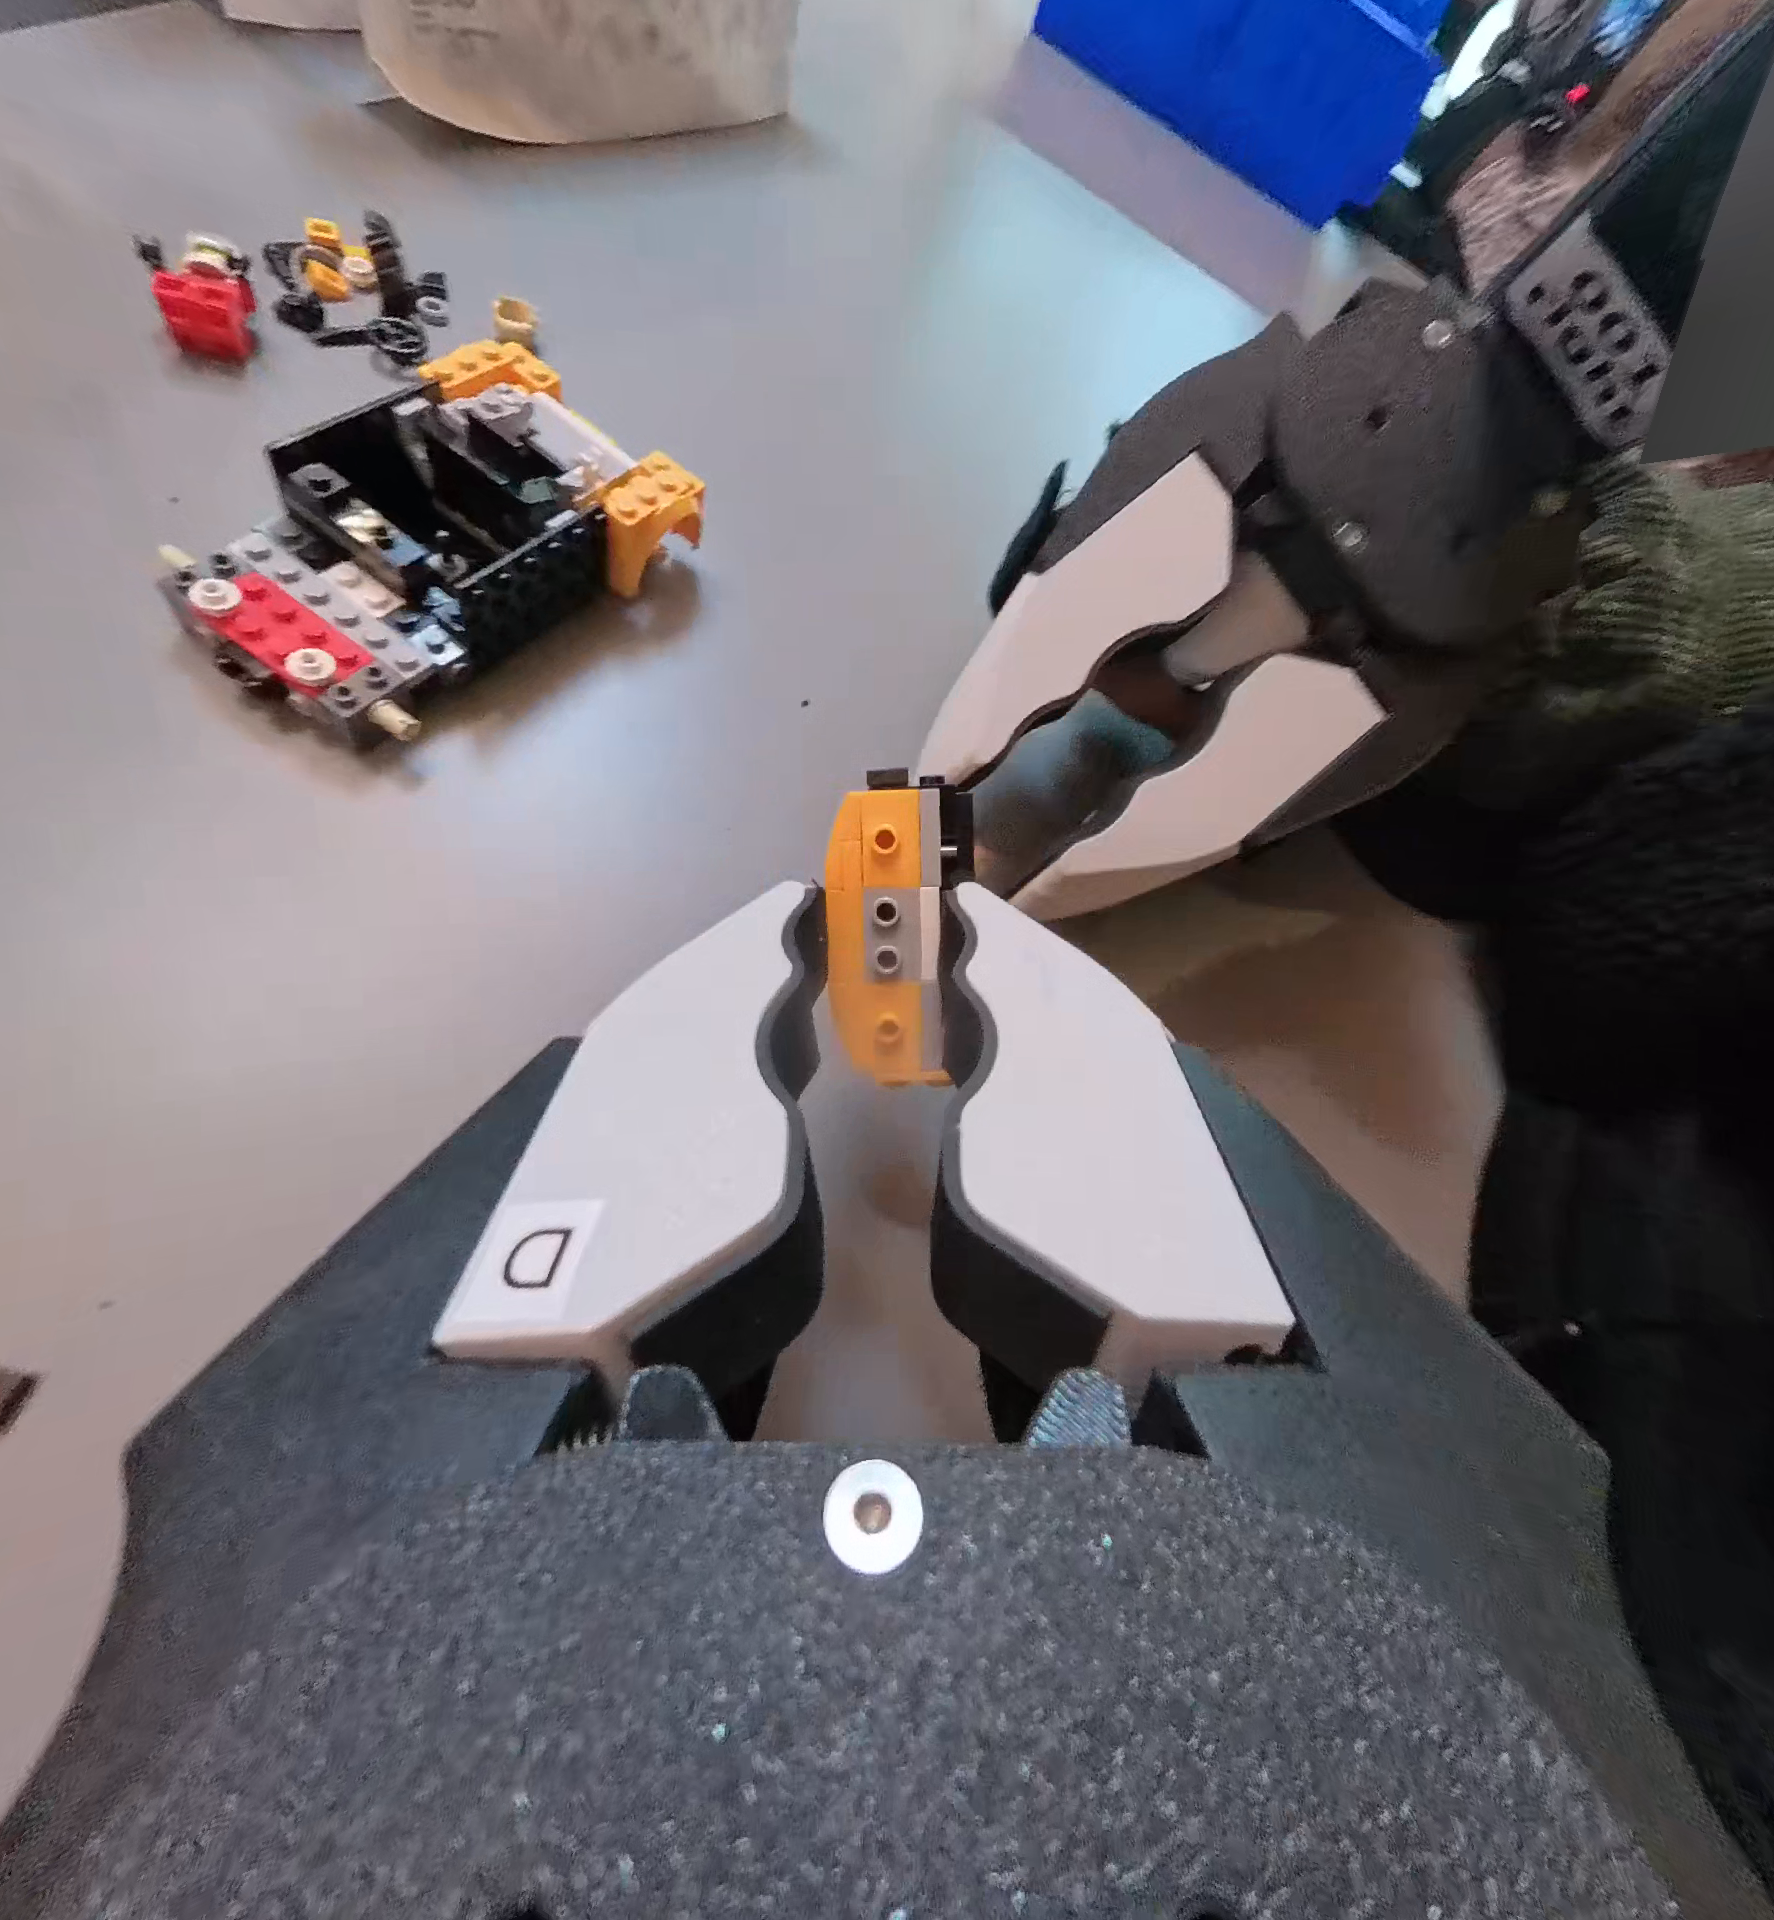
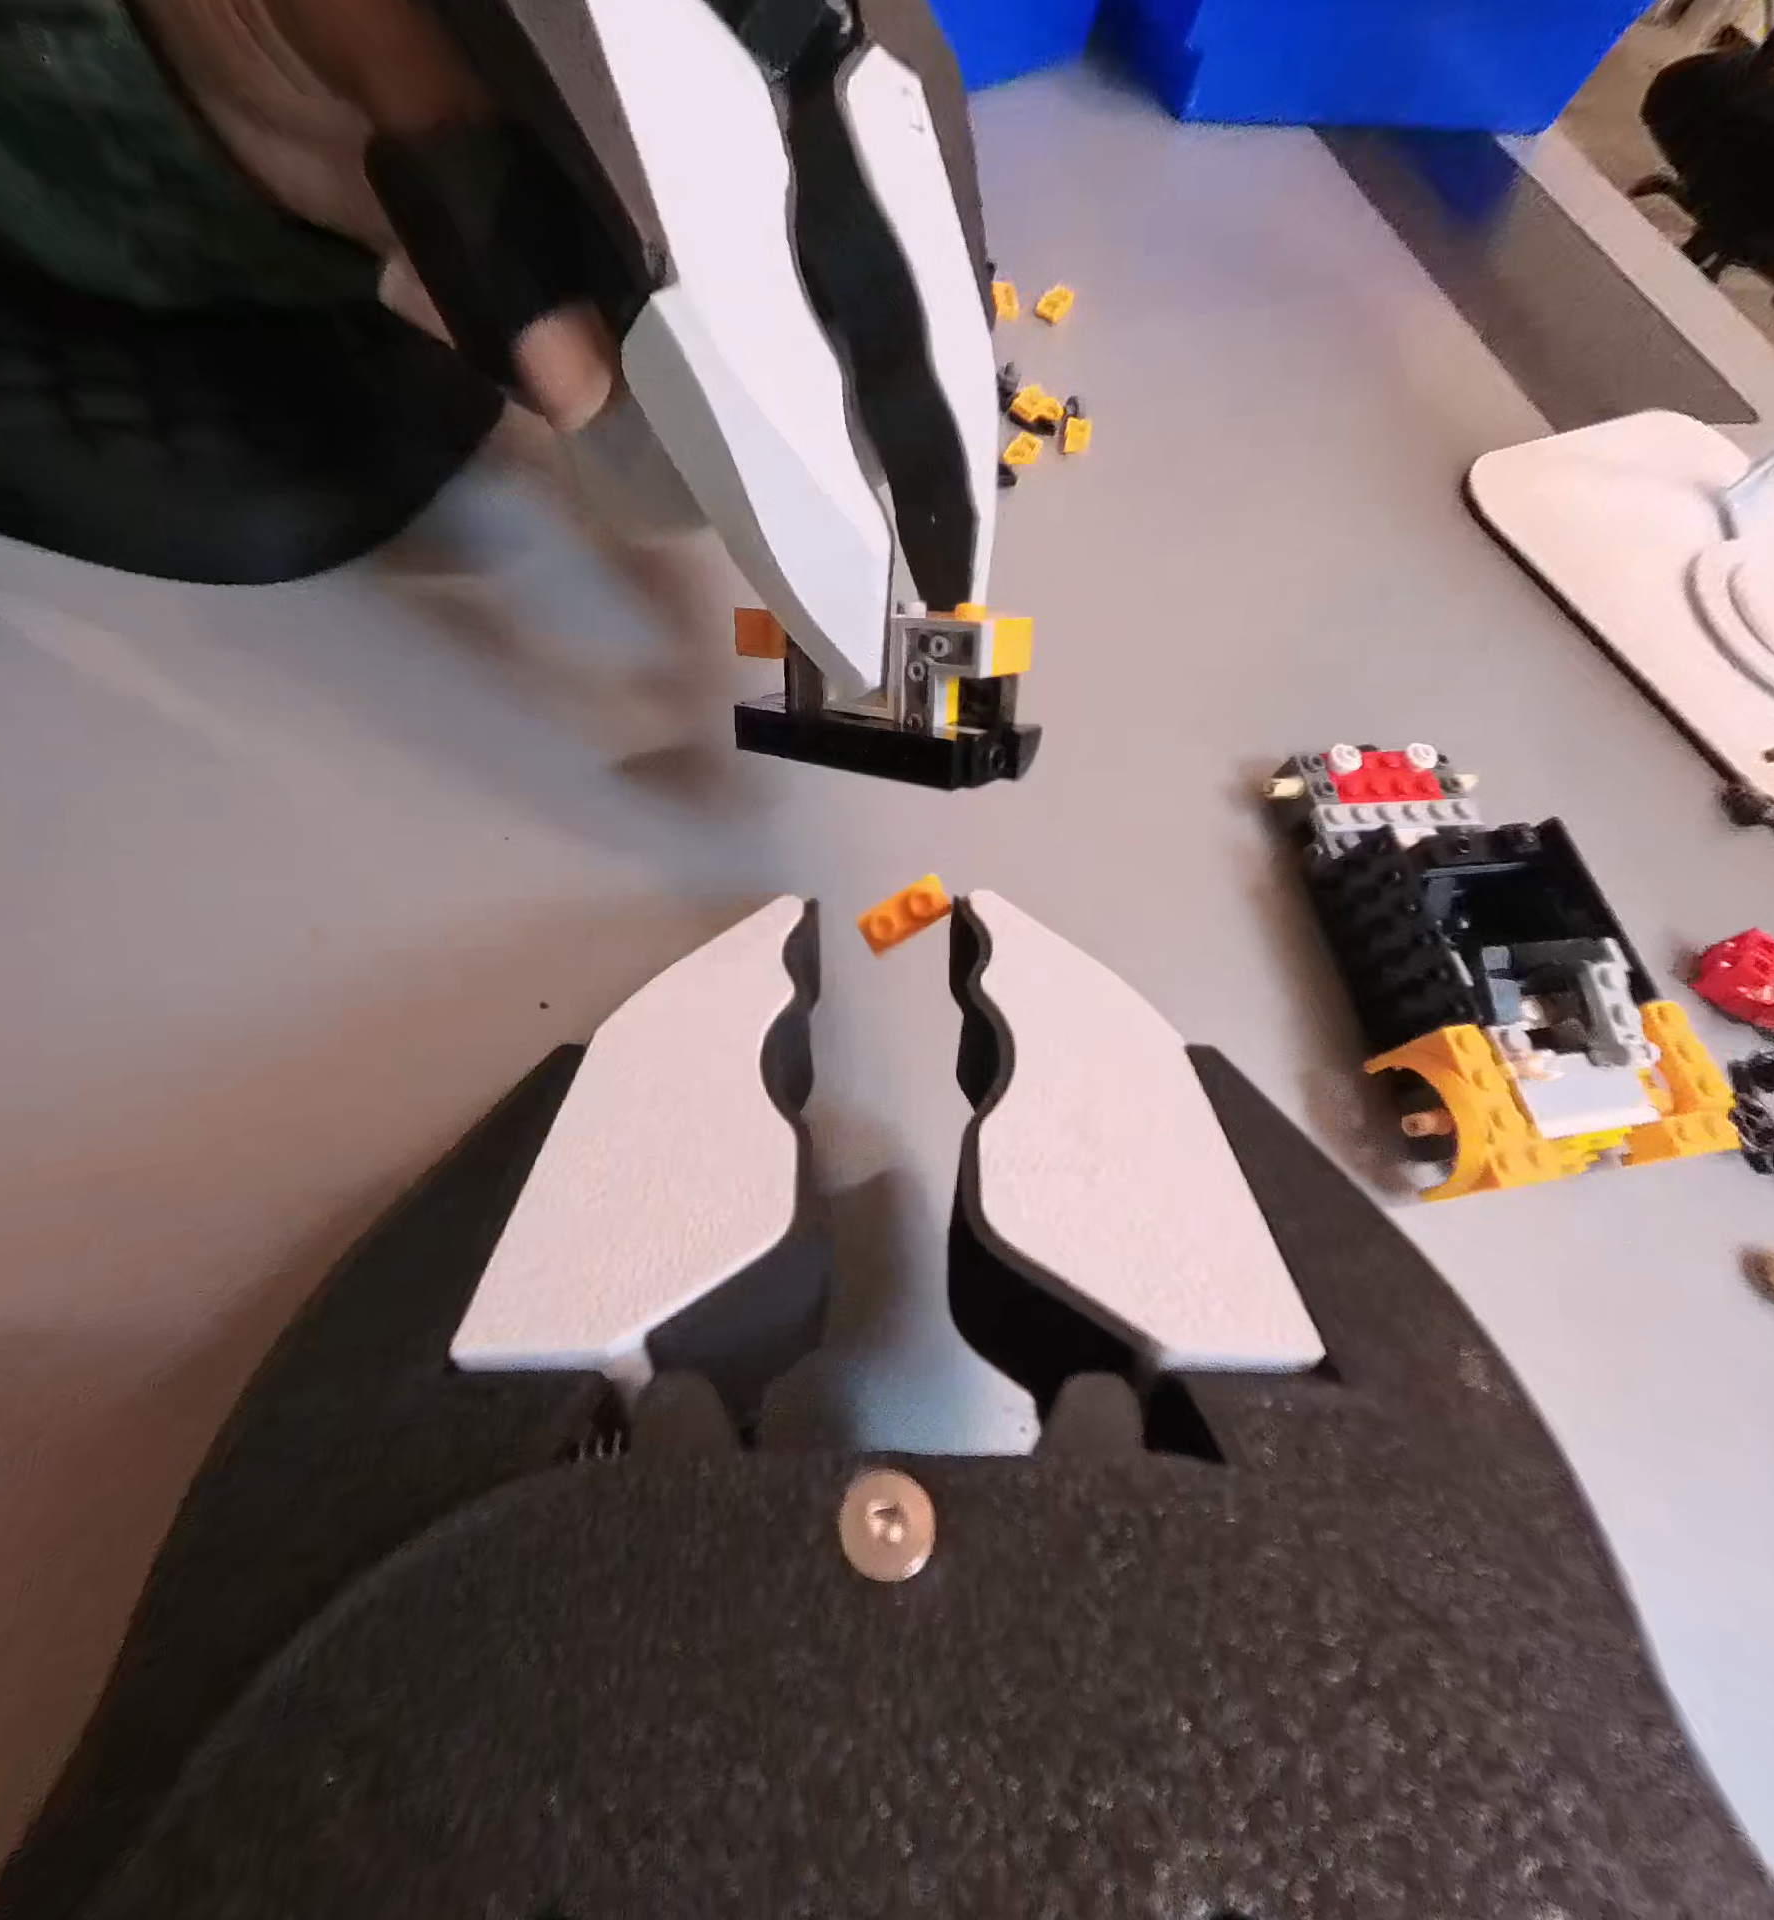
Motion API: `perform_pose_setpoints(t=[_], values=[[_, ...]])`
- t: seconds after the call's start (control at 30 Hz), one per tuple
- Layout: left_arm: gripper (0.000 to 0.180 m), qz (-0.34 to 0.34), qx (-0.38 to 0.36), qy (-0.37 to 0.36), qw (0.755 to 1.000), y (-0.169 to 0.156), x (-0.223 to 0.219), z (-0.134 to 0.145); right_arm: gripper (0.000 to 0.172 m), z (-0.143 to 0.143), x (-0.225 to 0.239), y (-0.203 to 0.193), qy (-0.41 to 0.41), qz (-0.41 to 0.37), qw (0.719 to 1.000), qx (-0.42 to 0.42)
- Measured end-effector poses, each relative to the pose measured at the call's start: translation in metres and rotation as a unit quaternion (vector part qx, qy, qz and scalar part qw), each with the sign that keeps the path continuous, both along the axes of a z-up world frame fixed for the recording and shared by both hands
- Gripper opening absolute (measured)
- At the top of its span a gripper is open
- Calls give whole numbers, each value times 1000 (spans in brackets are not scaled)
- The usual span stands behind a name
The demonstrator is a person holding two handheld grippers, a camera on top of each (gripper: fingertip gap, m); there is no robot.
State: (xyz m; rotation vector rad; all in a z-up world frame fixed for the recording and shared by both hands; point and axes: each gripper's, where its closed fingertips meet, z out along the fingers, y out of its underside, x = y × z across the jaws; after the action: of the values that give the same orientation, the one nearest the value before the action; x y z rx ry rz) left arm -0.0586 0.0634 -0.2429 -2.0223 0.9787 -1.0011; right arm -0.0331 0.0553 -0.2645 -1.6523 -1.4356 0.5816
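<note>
A small brick sub-assembly (image 1: 888,935), glossy orange on its curved side with a grey studded strip and a black plate along one edge, sits clamped in the left gripper (image 1: 888,951), whose jaws are nearly closed, both wavy black pads pressed against its flanks. It is held clear of the grey bench (image 1: 447,935); from the right wrist view the same piece (image 2: 888,686) hangs above the surface with its long black base lowermost. Just beyond it a tiny orange two-stud plate (image 2: 904,912) shows tilted between the tips of the right gripper (image 2: 883,920); those jaws stand a little apart, the plate lies close against the right-hand tip with a clear gap on the other side, and I cannot tell whether it is touching that tip or falling free. Both grippers have smooth white finger shells over black rubbery pads and rough, grainy black bodies. A hand (image 2: 550,364) in a dark fingerless glove holds the left one. Farther across the bench lies a part-built brick car (image 1: 426,561), a black open box body with orange wheel arches and a red-and-grey studded end, and past it a scatter of small loose pieces (image 1: 343,281) in black, orange and red. Toward the far edge stands a blue bin (image 1: 1247,94).
</note>
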Motion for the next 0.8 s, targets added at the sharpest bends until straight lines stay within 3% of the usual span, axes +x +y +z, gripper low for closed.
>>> perform_pose_setpoints(t=[0.13, 0.27, 0.37, 0.47, 0.53, 0.67, 0.8], values=[[20, -29, -18, -7, 999, -10, 10, -4, 30, -1, -5, -3, -1, 5, 1000, -2], [20, -14, -15, 2, 1000, -5, 9, -9, 36, 7, -3, 3, 21, -16, 1000, -5], [20, 21, -48, -59, 997, 3, 10, 2, 45, 16, -6, 4, 58, -36, 996, -53], [20, 68, -123, -161, 977, 15, 10, 16, 67, 22, -15, 7, 75, -72, 993, -58], [20, 89, -185, -217, 954, 20, 10, 18, 76, 30, -16, 16, 73, -104, 992, 5], [20, 119, -248, -264, 924, 27, 8, 15, 78, 51, -12, 27, 26, -127, 970, 204], [20, 117, -279, -279, 911, 25, 14, 14, 80, 31, -18, 30, -68, -107, 950, 287]])
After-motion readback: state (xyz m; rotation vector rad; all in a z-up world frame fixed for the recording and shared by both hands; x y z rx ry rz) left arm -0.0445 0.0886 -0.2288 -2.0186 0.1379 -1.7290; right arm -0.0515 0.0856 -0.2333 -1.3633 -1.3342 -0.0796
